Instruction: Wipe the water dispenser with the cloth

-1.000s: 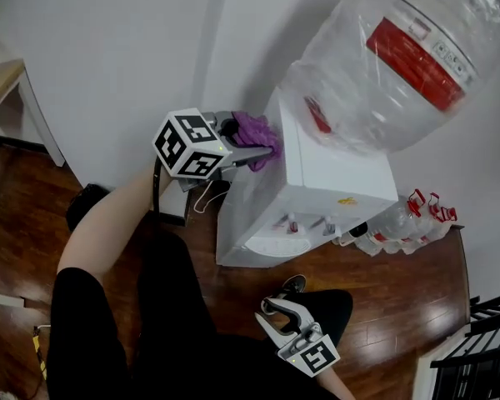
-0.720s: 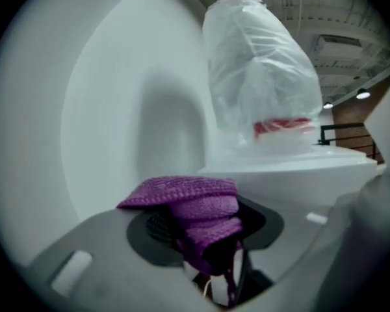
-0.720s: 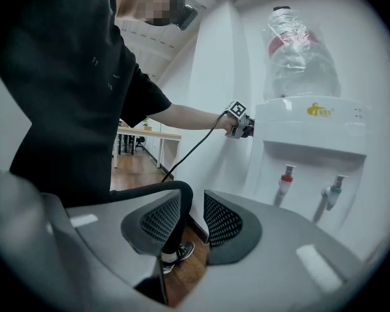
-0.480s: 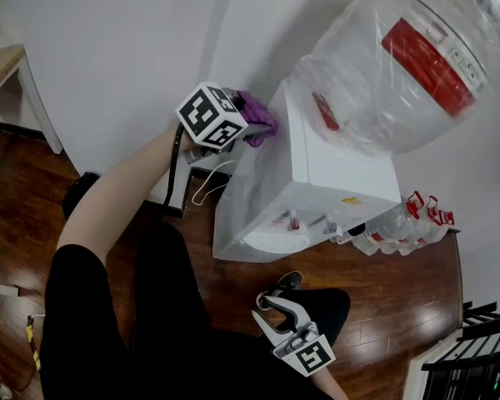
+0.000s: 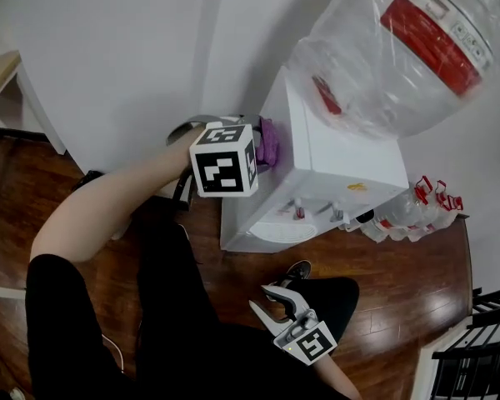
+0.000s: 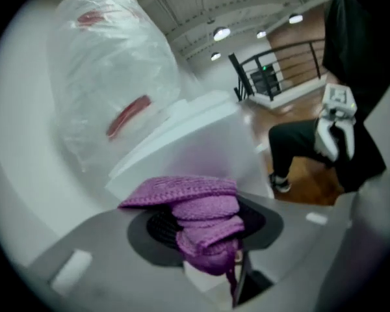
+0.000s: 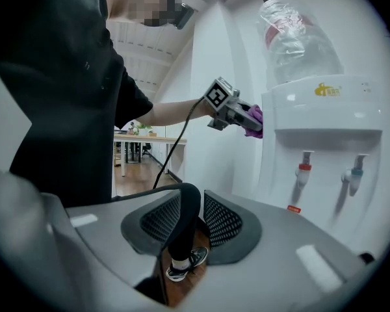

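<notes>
Head view shows the purple cloth (image 5: 269, 142) against the upper left side of the water dispenser (image 5: 333, 169), clamped in the left gripper (image 5: 262, 150). Wiping seems under way; next, probably a firm stroke down that panel. Nearer, the right gripper (image 5: 265, 300) hangs empty, jaws apart.

Water dispenser (image 5: 342, 169) stands tight in the corner of the wall (image 5: 108, 65). The left gripper (image 5: 262, 150), clamped on the cloth (image 5: 271, 140), fills the narrow room at its left flank. The big bottle (image 5: 400, 48) blocks the top from above, the small bottles (image 5: 412, 215) crowd its right foot, and the front with the taps (image 5: 301, 212) faces open floor (image 5: 233, 269).
</notes>
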### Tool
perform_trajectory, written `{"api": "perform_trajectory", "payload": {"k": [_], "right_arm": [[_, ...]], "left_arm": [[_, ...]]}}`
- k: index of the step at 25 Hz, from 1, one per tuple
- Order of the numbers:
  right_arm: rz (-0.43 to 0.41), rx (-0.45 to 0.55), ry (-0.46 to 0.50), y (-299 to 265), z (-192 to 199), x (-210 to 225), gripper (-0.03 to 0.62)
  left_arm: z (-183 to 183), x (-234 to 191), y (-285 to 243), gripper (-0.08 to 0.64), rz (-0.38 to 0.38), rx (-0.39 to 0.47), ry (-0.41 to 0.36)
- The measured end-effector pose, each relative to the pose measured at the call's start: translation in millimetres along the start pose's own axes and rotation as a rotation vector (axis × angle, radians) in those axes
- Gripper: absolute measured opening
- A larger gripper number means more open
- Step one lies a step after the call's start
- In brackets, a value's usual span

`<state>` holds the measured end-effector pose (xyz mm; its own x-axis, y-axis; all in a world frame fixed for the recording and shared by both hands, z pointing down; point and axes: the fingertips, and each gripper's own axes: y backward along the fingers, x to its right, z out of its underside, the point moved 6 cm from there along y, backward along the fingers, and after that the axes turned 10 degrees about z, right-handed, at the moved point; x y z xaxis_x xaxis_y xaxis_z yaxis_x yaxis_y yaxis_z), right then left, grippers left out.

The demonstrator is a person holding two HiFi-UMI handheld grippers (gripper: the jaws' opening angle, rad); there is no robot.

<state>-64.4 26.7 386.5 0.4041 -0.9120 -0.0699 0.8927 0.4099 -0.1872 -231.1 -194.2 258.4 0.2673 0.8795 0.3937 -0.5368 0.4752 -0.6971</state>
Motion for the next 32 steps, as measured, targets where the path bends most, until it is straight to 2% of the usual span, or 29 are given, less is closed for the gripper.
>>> {"api": "perform_trajectory", "payload": {"k": [2, 5, 8, 11, 14, 17, 19, 21, 24, 28, 30, 32], "right_arm": [[0.007, -0.003, 0.011, 1.4, 1.4, -1.7, 0.114], [0.032, -0.020, 0.018, 6.5, 5.2, -2.5, 0.114], [0.071, -0.042, -0.017, 13.1, 8.8, 2.9, 0.114], [0.089, -0.054, -0.065, 17.5, 12.4, 11.0, 0.114], [0.072, -0.063, -0.095, 14.2, 18.2, 18.7, 0.112], [0.054, -0.055, -0.107, 3.1, 24.9, 26.4, 0.109], [0.051, -0.034, -0.096, -4.4, 25.6, 29.9, 0.107], [0.045, -0.022, -0.081, -10.7, 20.7, 28.1, 0.107], [0.056, -0.014, -0.064, -12.0, 14.1, 24.1, 0.107], [0.080, -0.046, -0.076, -8.7, 10.8, 14.6, 0.107], [0.089, -0.084, -0.102, -6.5, 18.3, 12.6, 0.107], [0.092, -0.095, -0.139, -5.4, 26.2, 14.0, 0.107]], "left_arm": [[15.7, -52.4, -18.5, 0.215, -0.073, -0.117, -0.045], [40.1, -118.1, -47.0, 0.215, -0.131, -0.229, -0.020], [57.2, -129.5, -66.5, 0.215, -0.123, -0.279, 0.006], [52.7, -75.5, -71.5, 0.215, -0.056, -0.301, -0.055], [31.8, 16.7, -65.3, 0.215, 0.015, -0.314, -0.115], [19.2, 86.4, -60.3, 0.215, 0.001, -0.320, -0.167], [21.3, 100.7, -63.7, 0.213, -0.007, -0.320, -0.173], [32.1, 79.3, -74.7, 0.213, -0.058, -0.334, -0.180], [50.5, -3.6, -89.8, 0.213, -0.189, -0.365, -0.166], [72.7, -102.3, -107.2, 0.213, -0.259, -0.409, -0.112], [82.7, -114.9, -108.8, 0.213, -0.256, -0.418, -0.085], [86.1, -91.6, -111.8, 0.213, -0.208, -0.400, -0.074]]}}
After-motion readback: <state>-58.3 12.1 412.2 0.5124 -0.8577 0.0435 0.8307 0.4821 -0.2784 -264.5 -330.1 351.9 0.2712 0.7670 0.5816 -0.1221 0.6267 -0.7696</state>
